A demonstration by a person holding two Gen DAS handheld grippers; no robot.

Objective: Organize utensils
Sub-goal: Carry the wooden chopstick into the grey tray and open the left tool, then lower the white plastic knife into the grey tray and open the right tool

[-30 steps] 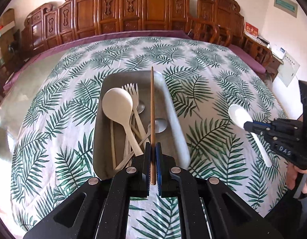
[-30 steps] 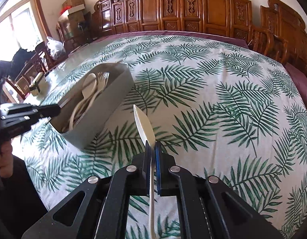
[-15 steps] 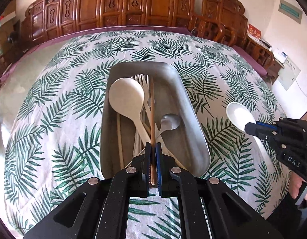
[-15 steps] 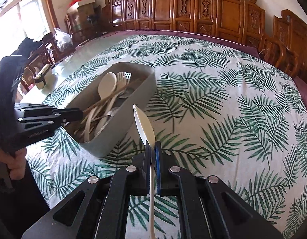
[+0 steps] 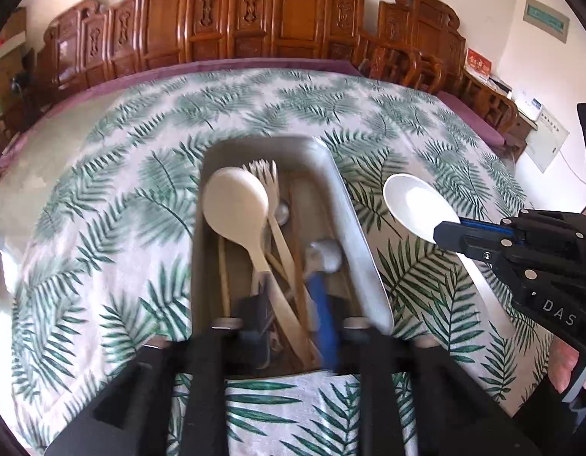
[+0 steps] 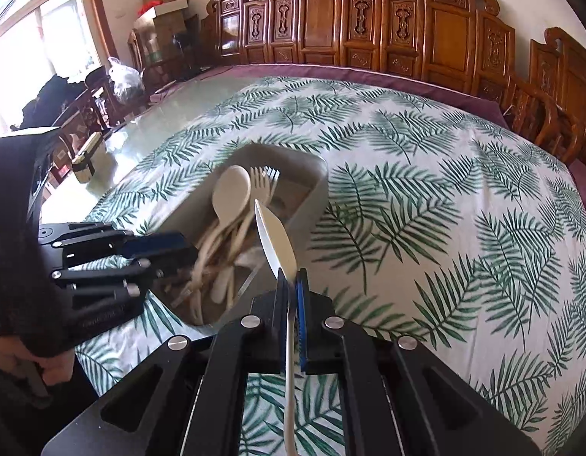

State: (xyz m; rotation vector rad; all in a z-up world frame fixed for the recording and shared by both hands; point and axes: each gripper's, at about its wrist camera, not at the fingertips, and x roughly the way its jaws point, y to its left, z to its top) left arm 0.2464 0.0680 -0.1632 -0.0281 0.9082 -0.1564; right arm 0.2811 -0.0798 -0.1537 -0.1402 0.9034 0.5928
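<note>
Mid-drop: left gripper [image 5: 289, 326] spread open inside the grey oblong utensil bin [image 5: 363, 266], right gripper [image 6: 291, 285] clamped on the white plastic spoon [image 6: 276, 239], probably needs lowering in next.

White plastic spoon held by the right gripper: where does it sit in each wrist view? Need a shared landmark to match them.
Left wrist view: the white plastic spoon is at right of centre, bowl facing up, beside the grey rectangular utensil bin.
Right wrist view: the spoon is at centre, seen edge-on, rising from the right gripper jaws.
Shared landmark: the beige rounded spoon lying in the bin.
</note>
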